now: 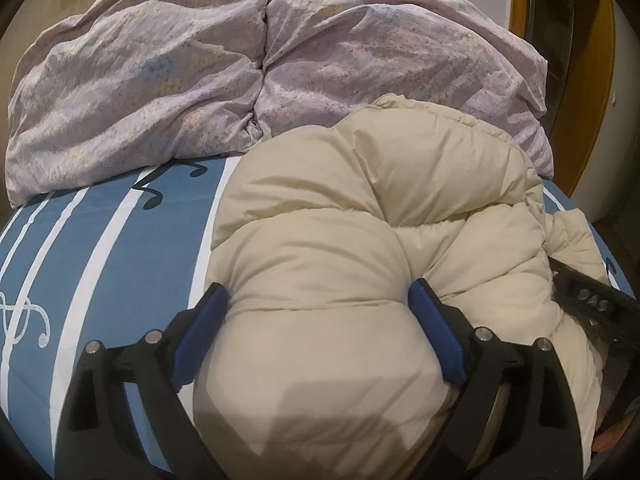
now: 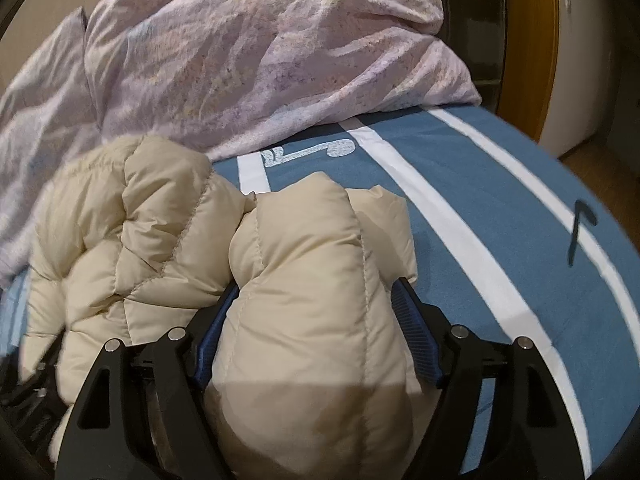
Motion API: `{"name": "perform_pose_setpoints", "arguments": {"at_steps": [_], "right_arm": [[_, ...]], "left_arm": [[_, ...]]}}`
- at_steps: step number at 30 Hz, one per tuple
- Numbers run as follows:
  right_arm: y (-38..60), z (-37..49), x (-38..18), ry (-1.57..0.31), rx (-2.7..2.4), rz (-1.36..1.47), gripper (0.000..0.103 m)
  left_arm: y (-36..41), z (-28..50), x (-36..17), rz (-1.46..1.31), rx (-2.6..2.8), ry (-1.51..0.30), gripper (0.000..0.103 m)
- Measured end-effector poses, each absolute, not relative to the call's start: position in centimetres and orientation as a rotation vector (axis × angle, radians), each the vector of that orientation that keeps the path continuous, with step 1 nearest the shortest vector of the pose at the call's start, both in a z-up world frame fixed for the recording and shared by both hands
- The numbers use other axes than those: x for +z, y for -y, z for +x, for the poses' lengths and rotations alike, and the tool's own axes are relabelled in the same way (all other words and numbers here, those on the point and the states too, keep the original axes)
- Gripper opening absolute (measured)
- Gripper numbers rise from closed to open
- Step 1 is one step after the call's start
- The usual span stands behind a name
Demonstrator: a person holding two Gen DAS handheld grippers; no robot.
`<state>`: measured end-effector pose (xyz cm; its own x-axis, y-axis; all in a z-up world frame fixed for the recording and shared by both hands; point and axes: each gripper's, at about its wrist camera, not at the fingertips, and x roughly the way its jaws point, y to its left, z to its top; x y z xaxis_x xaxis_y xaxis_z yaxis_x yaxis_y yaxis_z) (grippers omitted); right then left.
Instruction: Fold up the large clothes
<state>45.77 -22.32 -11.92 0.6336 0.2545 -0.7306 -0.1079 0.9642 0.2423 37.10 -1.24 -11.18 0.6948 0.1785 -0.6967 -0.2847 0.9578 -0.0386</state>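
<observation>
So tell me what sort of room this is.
Most likely a bedroom. The cream puffer jacket lies on a bed with a blue, white-striped sheet, a rumpled lilac duvet is heaped behind it, and a wooden door frame stands beyond.

left hand-held gripper [image 1: 320,312] wide, right hand-held gripper [image 2: 316,308] wide

The puffer jacket [image 1: 360,216] lies bunched on the bed sheet [image 1: 120,240], and behind it the duvet [image 1: 200,80] is piled on the same sheet. In the left wrist view the bare sheet is to the left of the jacket; in the right wrist view it is to the right, and the duvet sits behind and to the left
</observation>
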Motion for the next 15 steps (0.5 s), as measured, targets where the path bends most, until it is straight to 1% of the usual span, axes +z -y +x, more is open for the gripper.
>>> {"name": "perform_pose_setpoints", "arguments": {"at_steps": [2, 7, 8, 12, 14, 15], "right_arm": [[23.5, 44.7, -11.1, -0.848, 0.22, 0.214, 0.075], [25.0, 41.5, -7.6, -0.738, 0.264, 0.21, 0.063], [24.9, 40.9, -6.9, -0.713, 0.281, 0.213, 0.062], [23.2, 39.9, -5.9, -0.666, 0.347, 0.182, 0.059], [21.6, 39.5, -6.3, -0.645, 0.355, 0.101, 0.057], [21.2, 39.5, -6.6, -0.645, 0.354, 0.076, 0.055]], "left_arm": [[1.0, 36.8, -10.8, -0.157, 0.254, -0.763, 0.093], [-0.3, 35.2, -7.7, -0.174, 0.263, -0.708, 0.093], [-0.5, 35.1, -6.9, -0.166, 0.269, -0.694, 0.093], [-0.3, 35.6, -5.3, -0.101, 0.293, -0.671, 0.093], [0.1, 36.2, -5.5, -0.065, 0.303, -0.678, 0.093], [0.1, 36.4, -5.8, -0.058, 0.305, -0.683, 0.093]]}}
